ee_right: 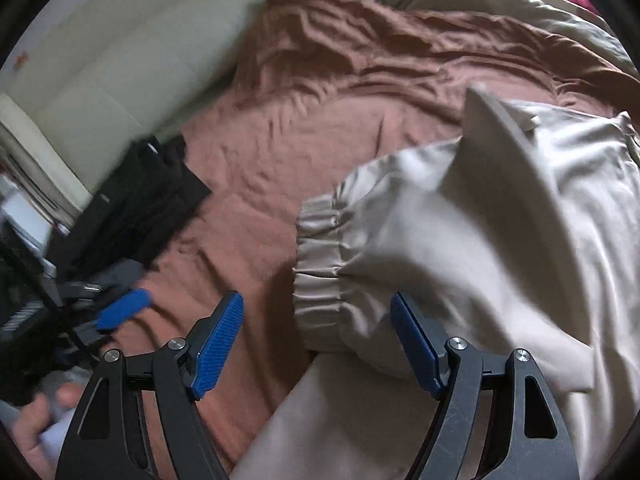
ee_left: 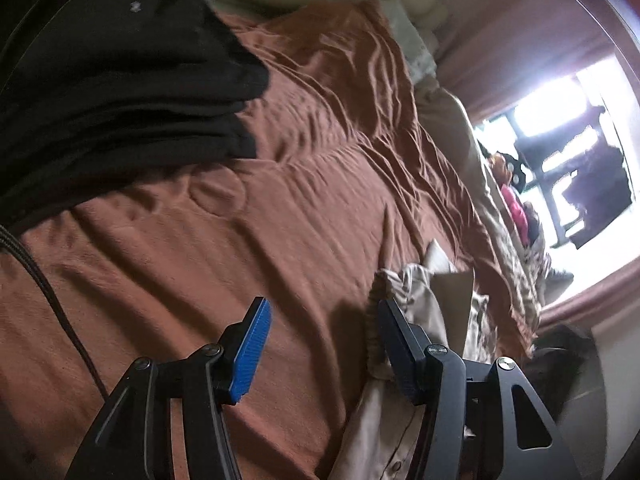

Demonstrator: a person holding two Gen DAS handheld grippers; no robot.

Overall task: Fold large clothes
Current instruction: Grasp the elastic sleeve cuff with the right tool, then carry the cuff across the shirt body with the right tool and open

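A beige jacket [ee_right: 480, 240] lies crumpled on the brown bedspread [ee_right: 280, 140]. Its gathered elastic cuff [ee_right: 320, 264] lies just ahead of my right gripper [ee_right: 316, 344], which is open, and the pads do not touch the cloth. In the left wrist view the same beige jacket [ee_left: 416, 320] bunches beside the right finger of my left gripper [ee_left: 324, 344]. That gripper is open over bare bedspread [ee_left: 240, 220], with nothing between its pads. A blue pad [ee_right: 124, 309] of the left gripper shows at the left of the right wrist view, above a person's hand [ee_right: 36, 420].
A stack of folded black clothes [ee_left: 120, 80] sits on the bed's far left, also seen as the black clothes [ee_right: 140, 208]. A dark cord [ee_left: 48, 292] crosses the left edge. Cream bedding [ee_right: 500, 12] and a bright window [ee_left: 560, 120] with pink curtains lie beyond the bed.
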